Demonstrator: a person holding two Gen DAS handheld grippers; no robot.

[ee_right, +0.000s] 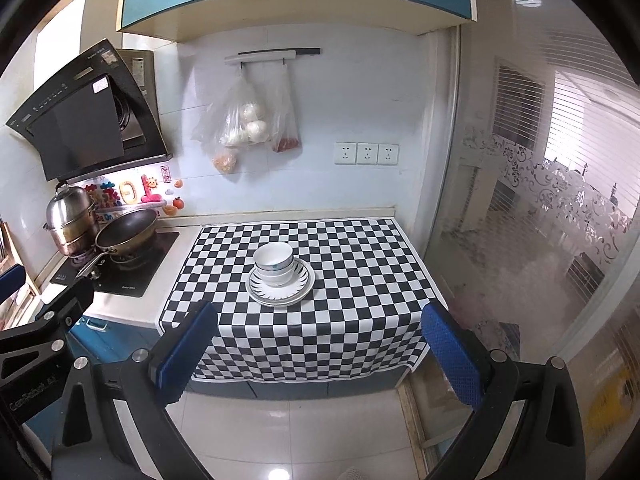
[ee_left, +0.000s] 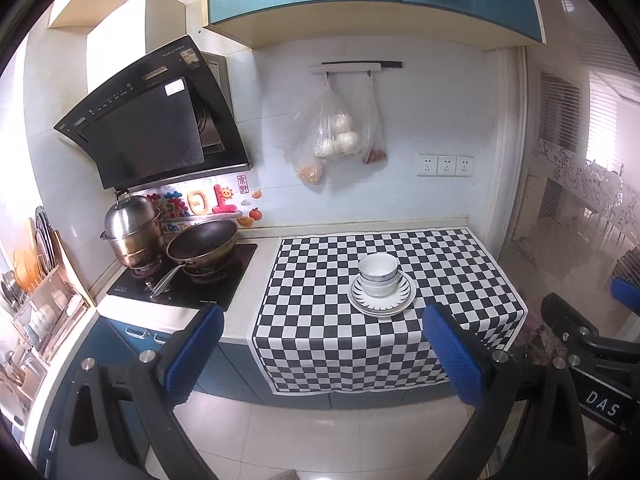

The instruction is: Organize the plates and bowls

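Note:
White bowls [ee_left: 377, 274] sit nested in a stack on stacked white plates [ee_left: 402, 299] with a dark ray pattern, on the checkered cloth [ee_left: 440, 272]. The same bowls [ee_right: 274, 264] and plates [ee_right: 302, 286] show in the right wrist view on the cloth [ee_right: 360, 272]. My left gripper [ee_left: 326, 350] is open and empty, held back off the counter's front edge, above the floor. My right gripper [ee_right: 320, 350] is open and empty too, likewise back from the counter. Neither touches the dishes.
A hob [ee_left: 188, 276] with a frying pan [ee_left: 202, 242] and a steel steamer pot [ee_left: 132, 232] lies left of the cloth. A dish rack [ee_left: 44, 300] stands at far left. Plastic bags [ee_left: 340, 132] hang on the wall. A glass partition [ee_right: 520, 220] bounds the right side.

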